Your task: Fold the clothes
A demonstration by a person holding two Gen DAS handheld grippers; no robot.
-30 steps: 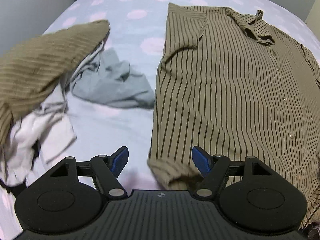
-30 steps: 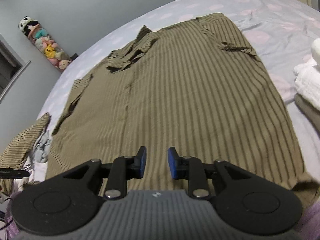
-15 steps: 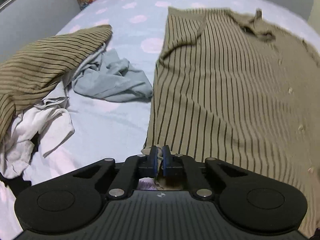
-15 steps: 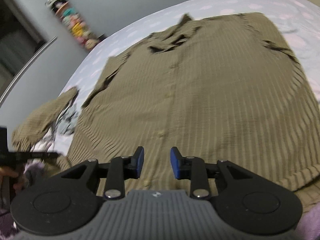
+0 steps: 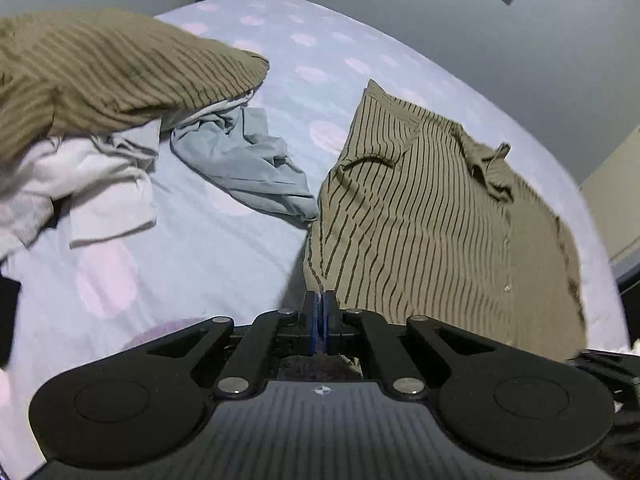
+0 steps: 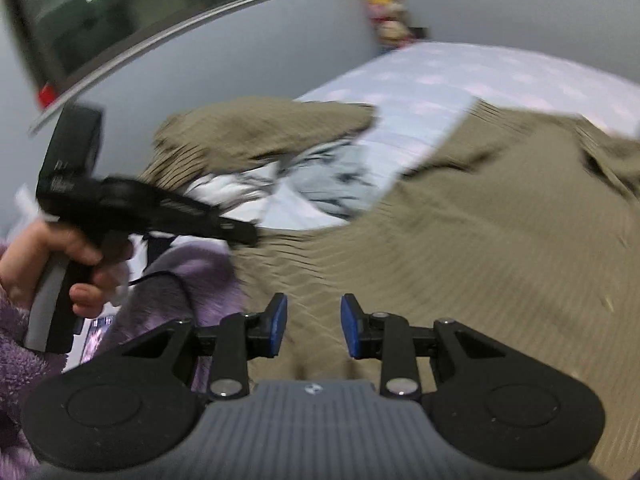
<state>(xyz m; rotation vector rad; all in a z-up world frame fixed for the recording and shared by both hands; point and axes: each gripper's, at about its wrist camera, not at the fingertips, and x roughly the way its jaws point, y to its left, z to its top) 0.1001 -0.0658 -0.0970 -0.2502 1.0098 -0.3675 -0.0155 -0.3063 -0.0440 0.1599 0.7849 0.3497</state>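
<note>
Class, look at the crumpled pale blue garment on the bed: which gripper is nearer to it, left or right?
Left. The left gripper pinches the striped shirt's corner just below the pale blue garment; the right gripper hovers open over the shirt, farther off.

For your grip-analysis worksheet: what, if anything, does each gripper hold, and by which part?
Left gripper pinches the striped shirt at its near bottom hem corner. Right gripper holds nothing; its jaws stand apart.

A bed (image 5: 224, 264) with a pale blue sheet with pink dots carries everything. An olive striped shirt (image 5: 440, 232) lies spread on its right part, collar to the far side. Just beside the shirt's left edge lies a crumpled grey-blue garment (image 5: 244, 164). Further left is a heap with white cloth (image 5: 92, 184), and another olive striped garment (image 5: 112, 72) lies on top of it.
</note>
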